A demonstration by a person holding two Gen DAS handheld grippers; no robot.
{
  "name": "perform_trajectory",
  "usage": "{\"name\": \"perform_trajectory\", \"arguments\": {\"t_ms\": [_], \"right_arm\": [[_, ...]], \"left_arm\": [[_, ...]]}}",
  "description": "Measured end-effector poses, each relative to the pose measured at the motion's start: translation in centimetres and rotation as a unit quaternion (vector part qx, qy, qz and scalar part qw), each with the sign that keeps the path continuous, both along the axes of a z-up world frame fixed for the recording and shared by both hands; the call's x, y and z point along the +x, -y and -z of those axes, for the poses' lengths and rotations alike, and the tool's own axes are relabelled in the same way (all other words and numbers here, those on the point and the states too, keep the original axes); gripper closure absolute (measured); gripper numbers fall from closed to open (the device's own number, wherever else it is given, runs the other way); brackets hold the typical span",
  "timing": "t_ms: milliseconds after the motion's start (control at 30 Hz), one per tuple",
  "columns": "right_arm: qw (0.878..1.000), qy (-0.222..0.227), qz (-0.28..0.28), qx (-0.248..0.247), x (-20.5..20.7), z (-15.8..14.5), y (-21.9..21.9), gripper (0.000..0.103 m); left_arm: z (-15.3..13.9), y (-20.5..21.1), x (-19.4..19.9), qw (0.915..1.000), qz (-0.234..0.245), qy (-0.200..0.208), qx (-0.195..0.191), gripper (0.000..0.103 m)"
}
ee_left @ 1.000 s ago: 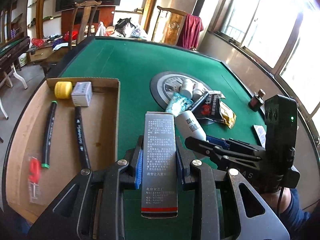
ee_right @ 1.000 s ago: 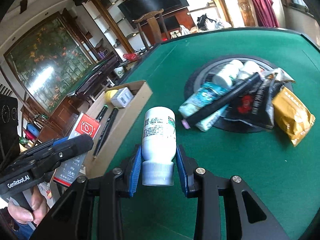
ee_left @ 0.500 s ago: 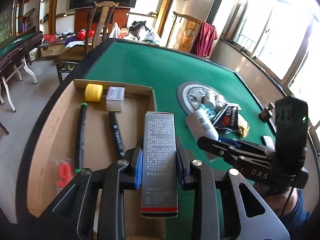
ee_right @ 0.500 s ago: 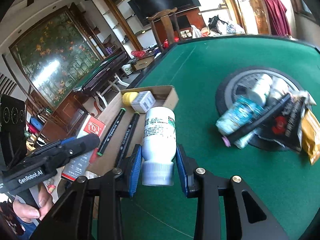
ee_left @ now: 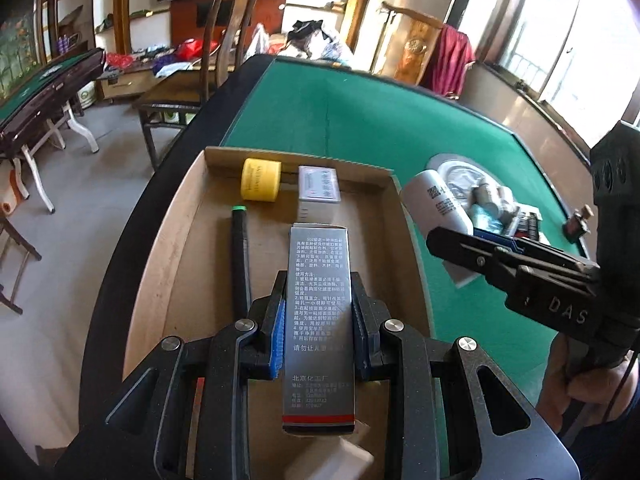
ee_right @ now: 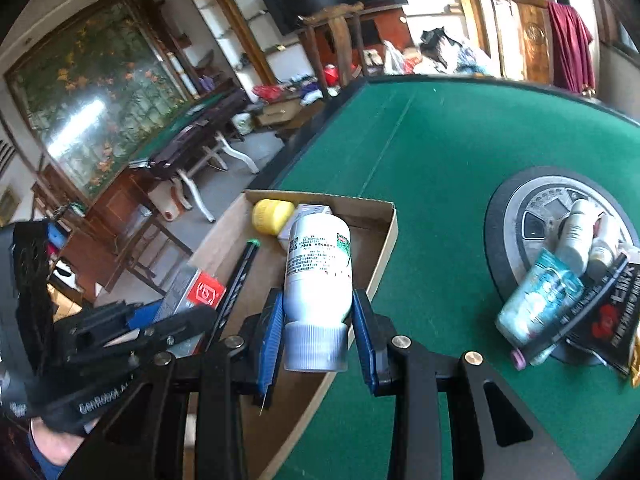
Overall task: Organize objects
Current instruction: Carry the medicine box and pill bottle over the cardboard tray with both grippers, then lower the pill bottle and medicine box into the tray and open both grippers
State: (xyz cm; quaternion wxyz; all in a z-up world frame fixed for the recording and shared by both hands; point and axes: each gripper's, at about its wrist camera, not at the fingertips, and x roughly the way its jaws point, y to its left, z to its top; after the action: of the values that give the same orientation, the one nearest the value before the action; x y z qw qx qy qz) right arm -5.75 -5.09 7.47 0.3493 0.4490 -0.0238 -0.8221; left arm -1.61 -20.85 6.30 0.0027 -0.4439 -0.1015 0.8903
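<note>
Left wrist view has my left tongs (ee_left: pixel 318 332) clamped on a silver carton (ee_left: pixel 319 312), blue pads pressing both long sides, and it hangs over the cardboard tray (ee_left: pixel 180 248). Ahead of those tongs, inside the tray, lie a black marker (ee_left: pixel 241 260), a yellow tub (ee_left: pixel 261 180) and a small white box (ee_left: pixel 319 190) at the far wall. My right tongs (ee_right: pixel 318 336) are clamped on a white bottle (ee_right: pixel 318 268), pads gripping just above its ribbed cap, and it hovers over the tray's right-hand wall with the two tools close beside each other.

My worries from here:
- Both loads are heading for the same tray, so I judge the tongs could knock together, or the bottle could strike the carton.
- The bottle is round and smooth; released lying down it may roll into the marker or the tub.
- It sits right above the wall, so letting go too early could drop it on the rim and send it onto the green table (ee_right: pixel 440 152).
- The carton looks light, so it may land askew on the marker.

To the right of the right tongs, the pile of bottles and packets (ee_right: pixel 560 280) waits on the table.
</note>
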Motion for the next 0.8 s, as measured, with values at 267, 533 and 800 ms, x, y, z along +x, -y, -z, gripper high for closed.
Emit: {"name": "perform_trajectory", "arguments": {"t_ms": [267,533,800], "right_arm": [[0.999,0.028,0.019,0.032,-2.2,1.6,3.4,0.07],[0.996,0.027,0.052,0.073,-3.3,2.7,5.3,0.07],[0.994,0.033,0.064,0.082,-3.9,3.7,5.6,0.07]], "left_arm": [[2.4,1.1,-2.7,0.9992,-0.009,0.032,0.02,0.076],[3.6,1.1,-3.8,0.9984,-0.01,0.046,0.03,0.076],[4.2,1.3,-4.1,0.9976,-0.009,0.054,0.041,0.076]]}}
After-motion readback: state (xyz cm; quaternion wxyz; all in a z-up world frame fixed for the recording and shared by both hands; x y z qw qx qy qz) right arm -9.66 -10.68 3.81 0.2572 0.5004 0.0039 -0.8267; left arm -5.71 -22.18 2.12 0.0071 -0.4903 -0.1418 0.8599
